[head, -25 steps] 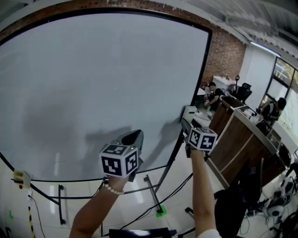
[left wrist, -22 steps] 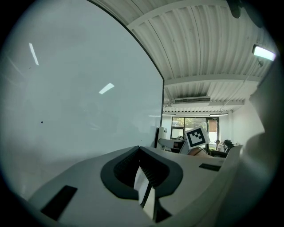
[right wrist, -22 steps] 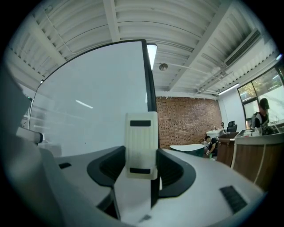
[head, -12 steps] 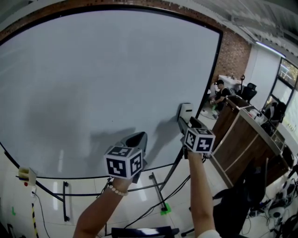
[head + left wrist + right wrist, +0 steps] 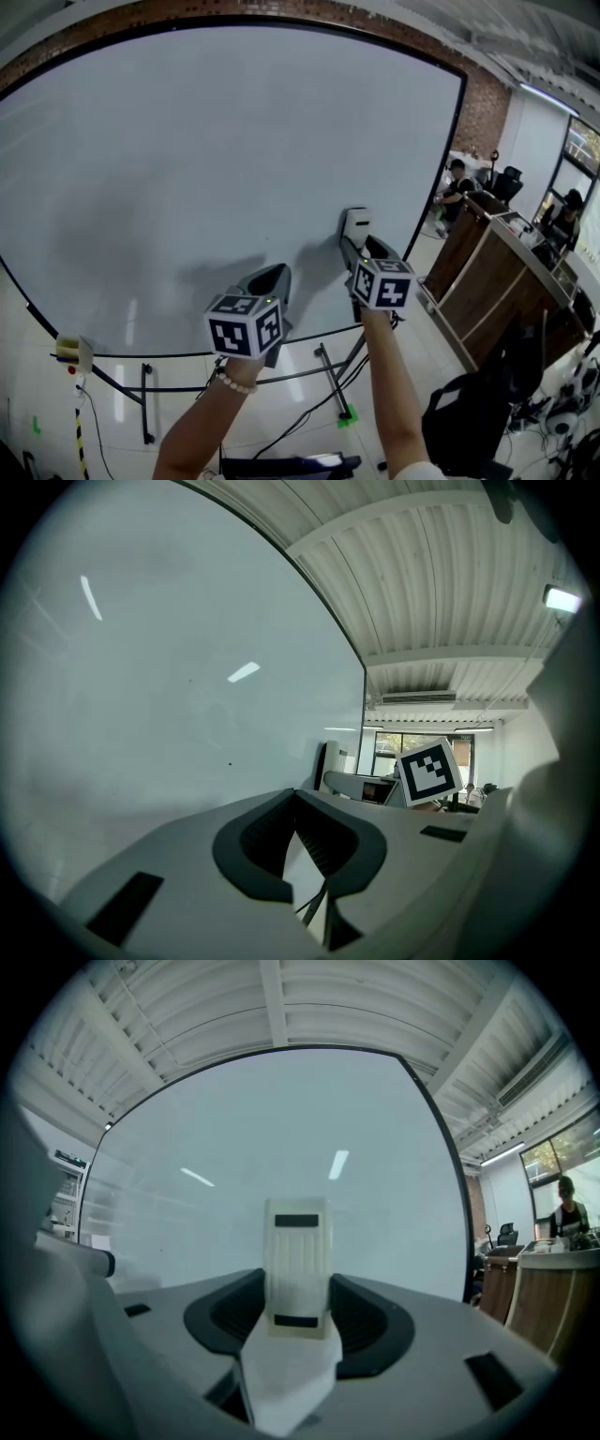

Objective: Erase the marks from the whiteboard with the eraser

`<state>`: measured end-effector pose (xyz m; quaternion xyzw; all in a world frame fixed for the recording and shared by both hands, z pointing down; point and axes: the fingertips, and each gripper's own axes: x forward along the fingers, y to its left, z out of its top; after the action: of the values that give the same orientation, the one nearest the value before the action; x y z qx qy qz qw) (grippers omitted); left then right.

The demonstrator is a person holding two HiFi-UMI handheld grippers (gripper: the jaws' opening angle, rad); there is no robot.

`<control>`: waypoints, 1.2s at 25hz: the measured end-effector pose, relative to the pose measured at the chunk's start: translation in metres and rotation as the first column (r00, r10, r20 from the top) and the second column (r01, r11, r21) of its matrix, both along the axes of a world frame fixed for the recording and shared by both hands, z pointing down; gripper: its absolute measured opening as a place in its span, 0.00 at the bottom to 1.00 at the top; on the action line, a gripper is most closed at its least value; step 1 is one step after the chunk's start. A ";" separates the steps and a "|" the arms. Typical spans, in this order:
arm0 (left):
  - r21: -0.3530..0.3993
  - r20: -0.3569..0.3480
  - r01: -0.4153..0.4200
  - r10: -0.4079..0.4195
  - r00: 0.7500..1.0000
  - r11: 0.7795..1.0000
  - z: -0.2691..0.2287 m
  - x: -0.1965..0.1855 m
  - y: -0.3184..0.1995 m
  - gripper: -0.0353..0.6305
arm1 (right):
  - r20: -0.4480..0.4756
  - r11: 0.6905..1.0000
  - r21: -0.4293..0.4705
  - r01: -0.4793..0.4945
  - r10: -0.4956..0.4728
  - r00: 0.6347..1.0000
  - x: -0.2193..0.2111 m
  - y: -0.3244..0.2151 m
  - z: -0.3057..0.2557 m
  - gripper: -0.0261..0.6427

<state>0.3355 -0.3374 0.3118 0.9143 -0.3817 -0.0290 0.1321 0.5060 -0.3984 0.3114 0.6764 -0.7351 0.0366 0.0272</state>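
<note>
The large whiteboard [image 5: 216, 159] fills most of the head view, and its surface looks almost bare. Two tiny dark specks [image 5: 231, 762] show on it in the left gripper view. My right gripper [image 5: 360, 246] is shut on the white eraser [image 5: 357, 225], held upright in front of the board's lower right part. I cannot tell whether the eraser touches the board. In the right gripper view the eraser [image 5: 298, 1269] stands between the dark pads [image 5: 230, 1312] of my right gripper [image 5: 298, 1305]. My left gripper [image 5: 269, 279] hangs near the board's bottom edge, shut and holding nothing, its tips meeting [image 5: 293, 791].
The board stands on a black wheeled frame [image 5: 333, 370]. A wooden counter [image 5: 497, 272] runs along the right, with people [image 5: 457, 183] behind it. A dark bag or chair [image 5: 469, 412] sits at lower right. A small yellow box [image 5: 73, 352] hangs at lower left.
The right gripper and the eraser have moved left across the board, away from its right edge. The view has turned a little to the right. The left gripper has hardly moved.
</note>
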 end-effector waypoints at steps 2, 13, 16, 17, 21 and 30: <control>-0.001 -0.001 0.008 -0.008 1.000 1.000 -0.001 -0.020 0.004 0.06 | 0.004 1.000 0.003 0.009 -0.009 1.000 -0.023 0.001 -0.001 0.41; -0.012 0.001 0.083 -0.083 0.997 0.996 -0.002 -0.144 0.014 0.06 | 0.004 0.996 0.009 0.093 -0.093 0.996 -0.164 0.013 -0.010 0.41; -0.015 -0.004 0.096 -0.097 0.995 0.995 -0.003 -0.181 0.017 0.06 | 0.006 0.994 0.007 0.106 -0.106 0.994 -0.207 0.014 -0.011 0.41; -0.016 -0.007 0.099 -0.099 0.995 0.995 -0.004 -0.192 0.018 0.06 | 0.006 0.994 0.006 0.108 -0.108 0.994 -0.219 0.015 -0.010 0.41; -0.021 -0.015 0.104 -0.105 0.994 0.994 -0.004 -0.236 0.024 0.06 | 0.007 0.994 0.001 0.106 -0.106 0.994 -0.264 0.018 -0.006 0.41; -0.036 0.019 0.141 -0.141 0.990 0.989 0.007 -0.317 0.035 0.06 | 0.008 0.994 0.010 0.105 -0.105 0.994 -0.348 0.024 -0.006 0.41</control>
<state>0.0187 -0.3020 0.3183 0.8826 -0.4470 -0.0235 0.1435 0.1578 -0.3744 0.3055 0.6368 -0.7700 0.0346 0.0225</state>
